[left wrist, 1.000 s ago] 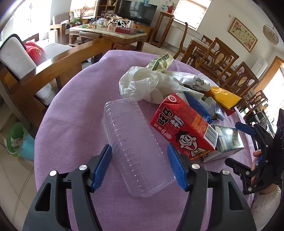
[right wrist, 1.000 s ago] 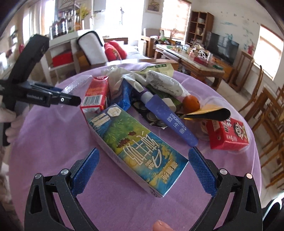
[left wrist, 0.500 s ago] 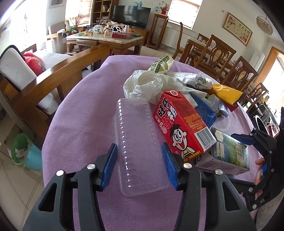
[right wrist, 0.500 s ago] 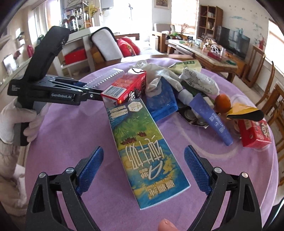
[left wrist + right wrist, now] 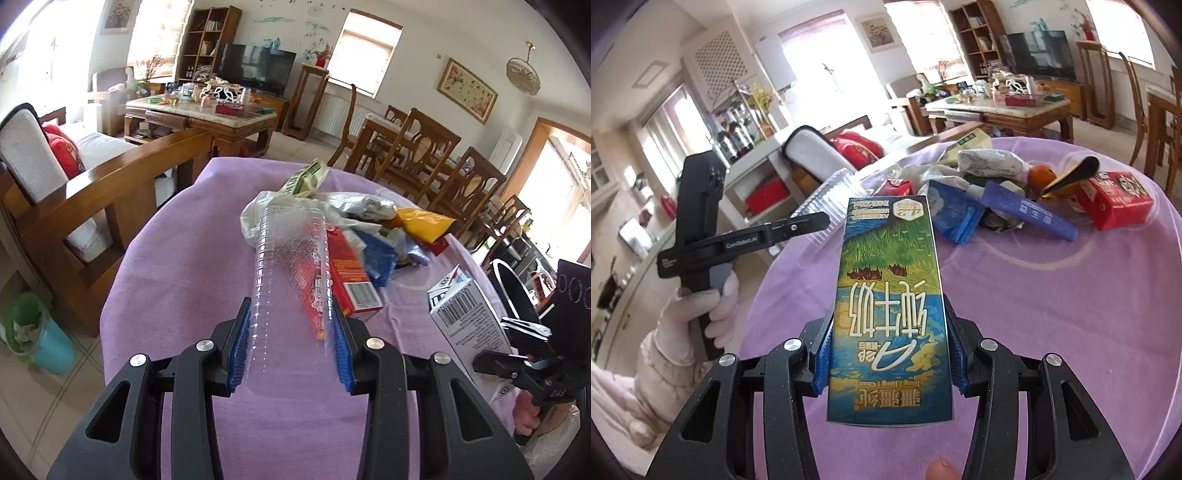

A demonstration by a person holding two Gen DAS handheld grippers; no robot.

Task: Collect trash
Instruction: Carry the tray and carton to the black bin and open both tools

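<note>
A clear ribbed plastic container (image 5: 291, 266) sticks out from my left gripper (image 5: 291, 343). Its jaws are closing, and the blue pads press the container's sides and hold it tilted above the purple tablecloth (image 5: 177, 258). My right gripper (image 5: 890, 358) is closing too, its pads tight on a blue-green milk carton (image 5: 890, 295) raised off the table. That carton (image 5: 465, 317) also shows at the right of the left wrist view. Behind lies the trash pile: a red drink carton (image 5: 351, 277), a white plastic bag (image 5: 258, 210), a yellow packet (image 5: 424, 221), a blue tube (image 5: 1030, 214), an orange (image 5: 1039, 173) and another red carton (image 5: 1115, 199).
A wooden sofa (image 5: 110, 192) stands close to the table's left edge, with wooden dining chairs (image 5: 424, 155) behind it. A small green and blue bin (image 5: 40, 339) sits on the floor at the left. A gloved hand (image 5: 701, 314) holds the left gripper's handle.
Both grippers have closed on their objects and lifted them: the left raised the clear container off the cloth, and the right raised the milk carton and turned it to point straight ahead.
</note>
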